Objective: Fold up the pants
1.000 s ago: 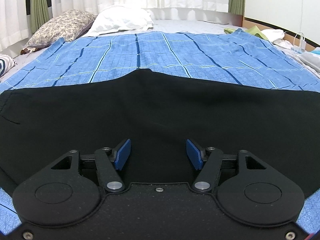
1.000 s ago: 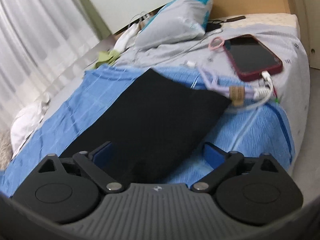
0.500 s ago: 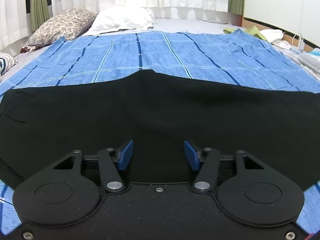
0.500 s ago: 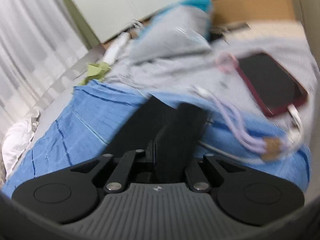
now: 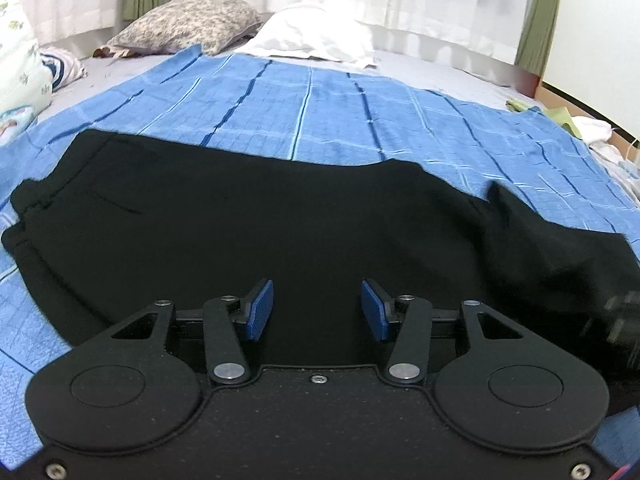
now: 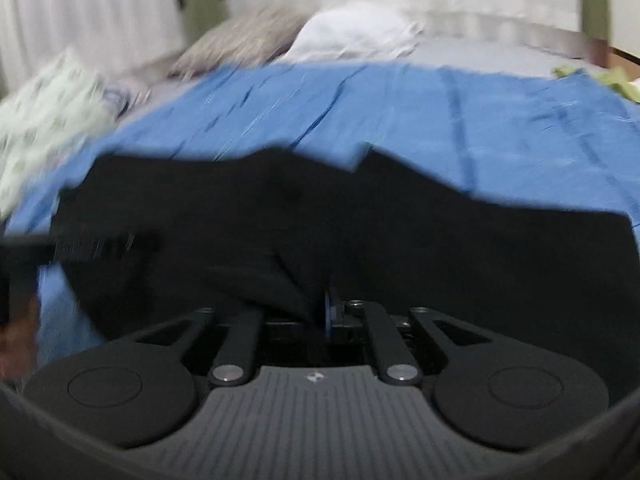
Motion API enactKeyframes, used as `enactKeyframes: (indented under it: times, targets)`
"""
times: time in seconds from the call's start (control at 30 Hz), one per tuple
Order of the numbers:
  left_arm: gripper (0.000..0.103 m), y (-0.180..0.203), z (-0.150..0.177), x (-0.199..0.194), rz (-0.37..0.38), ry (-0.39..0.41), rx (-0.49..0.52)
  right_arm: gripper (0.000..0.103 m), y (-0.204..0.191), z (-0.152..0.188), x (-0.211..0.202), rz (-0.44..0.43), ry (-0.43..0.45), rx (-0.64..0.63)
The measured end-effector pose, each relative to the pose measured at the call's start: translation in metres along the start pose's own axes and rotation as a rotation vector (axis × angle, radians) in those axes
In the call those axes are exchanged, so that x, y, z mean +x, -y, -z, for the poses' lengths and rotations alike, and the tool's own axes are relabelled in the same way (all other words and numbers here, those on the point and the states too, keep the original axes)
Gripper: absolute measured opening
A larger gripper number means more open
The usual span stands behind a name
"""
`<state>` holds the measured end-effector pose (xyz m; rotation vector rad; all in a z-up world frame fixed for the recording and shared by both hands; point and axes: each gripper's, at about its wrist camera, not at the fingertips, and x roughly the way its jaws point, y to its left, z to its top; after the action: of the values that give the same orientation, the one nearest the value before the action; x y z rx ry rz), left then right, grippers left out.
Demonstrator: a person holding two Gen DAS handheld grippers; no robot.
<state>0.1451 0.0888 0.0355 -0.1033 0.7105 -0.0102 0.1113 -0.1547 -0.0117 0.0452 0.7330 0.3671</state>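
The black pants (image 5: 280, 232) lie spread across a blue striped blanket (image 5: 340, 108) on the bed, waistband at the left. My left gripper (image 5: 317, 310) hovers open over the near edge of the pants, blue pads apart and holding nothing. My right gripper (image 6: 318, 314) is shut on a fold of the pants (image 6: 440, 240), with cloth bunched between its jaws; this view is blurred by motion. The right gripper's body shows at the right edge of the left wrist view (image 5: 622, 320), lifting the pant leg end there.
A floral pillow (image 5: 188, 20) and a white pillow (image 5: 316, 36) lie at the far side by the curtains. A patterned pillow (image 5: 20, 64) sits at the left. Green and white clothes (image 5: 576, 120) lie at the right edge.
My right gripper, shut on the leg end, has swung left from the phone side and carried the leg over the pants. My left gripper turned left, staying open.
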Motion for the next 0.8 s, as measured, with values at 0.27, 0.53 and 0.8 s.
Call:
enactKeyframes:
  times: [0.27,0.53,0.8]
  targets:
    - [0.048,0.008,0.004,-0.002,0.028,0.0,0.034,0.086,-0.028,0.028,-0.041,-0.09,0.03,-0.158]
    - [0.048,0.051,0.005,-0.021,0.139,0.026,0.105,0.098,0.003,0.034,-0.105,0.017,0.19,-0.089]
    - [0.049,0.116,0.013,-0.022,0.211,0.046,0.2,0.082,0.084,0.057,-0.129,0.365,0.237,0.178]
